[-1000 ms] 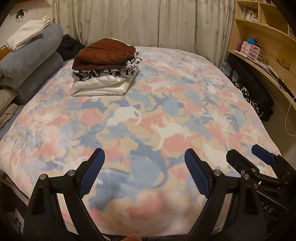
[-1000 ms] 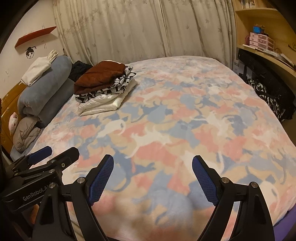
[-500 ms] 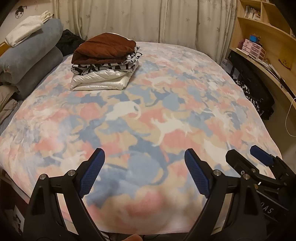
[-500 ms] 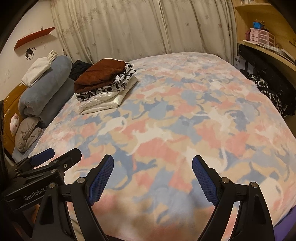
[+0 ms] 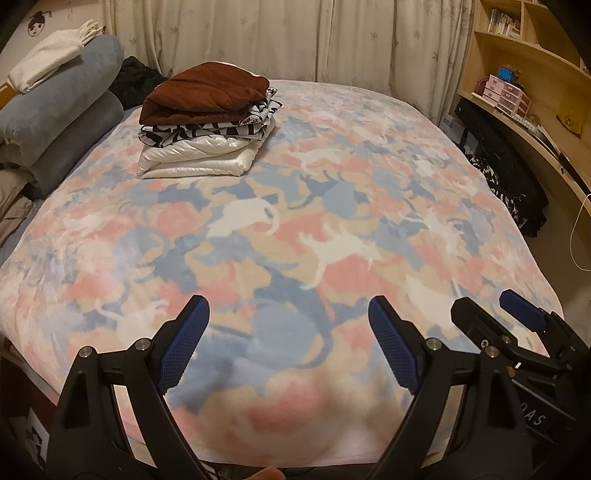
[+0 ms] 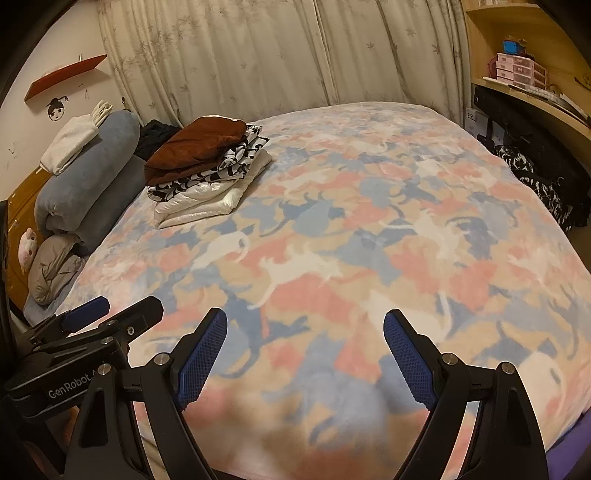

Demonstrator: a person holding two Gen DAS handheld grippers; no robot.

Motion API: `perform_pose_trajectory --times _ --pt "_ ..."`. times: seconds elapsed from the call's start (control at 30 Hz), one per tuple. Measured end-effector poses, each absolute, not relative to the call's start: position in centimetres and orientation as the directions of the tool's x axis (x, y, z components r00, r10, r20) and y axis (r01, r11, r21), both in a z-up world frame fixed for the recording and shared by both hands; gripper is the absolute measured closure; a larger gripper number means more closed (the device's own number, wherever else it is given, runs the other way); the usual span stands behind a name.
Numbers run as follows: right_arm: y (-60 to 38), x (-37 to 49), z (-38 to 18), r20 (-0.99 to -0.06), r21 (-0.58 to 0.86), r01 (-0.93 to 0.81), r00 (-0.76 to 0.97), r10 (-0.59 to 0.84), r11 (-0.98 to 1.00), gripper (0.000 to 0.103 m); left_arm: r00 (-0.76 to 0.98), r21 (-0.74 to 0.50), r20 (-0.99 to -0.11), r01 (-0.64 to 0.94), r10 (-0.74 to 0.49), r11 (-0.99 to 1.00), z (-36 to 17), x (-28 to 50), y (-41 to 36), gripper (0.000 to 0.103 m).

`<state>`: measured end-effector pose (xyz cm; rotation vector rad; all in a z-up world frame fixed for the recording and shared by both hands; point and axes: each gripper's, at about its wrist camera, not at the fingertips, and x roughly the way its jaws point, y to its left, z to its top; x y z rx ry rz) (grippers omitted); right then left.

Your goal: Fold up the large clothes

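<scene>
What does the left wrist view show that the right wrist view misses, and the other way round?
Only the left wrist view shows the white cable hanging at the desk's edge and the upper shelf's books.

Only the right wrist view shows the red wall shelf, the small pink plush and the wooden headboard.

Both show the cat-print blanket, the folded stack topped by a brown garment, the rolled grey bedding, the curtains, the pink drawers, and both grippers open and empty: the left gripper and the right gripper.
</scene>
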<state>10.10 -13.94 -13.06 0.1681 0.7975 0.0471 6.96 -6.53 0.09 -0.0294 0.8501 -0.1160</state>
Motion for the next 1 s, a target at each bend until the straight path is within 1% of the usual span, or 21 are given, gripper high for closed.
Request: perform_pose_trajectory --times 1.0 --pt "-14.39 10.34 -13.54 -0.713 0.174 0.027 0.693 0.107 0.984 0.015 0.649 -0.071 -0.753 0.089 -0.112 0.993 -0.45 7.0 -6.44 0.017"
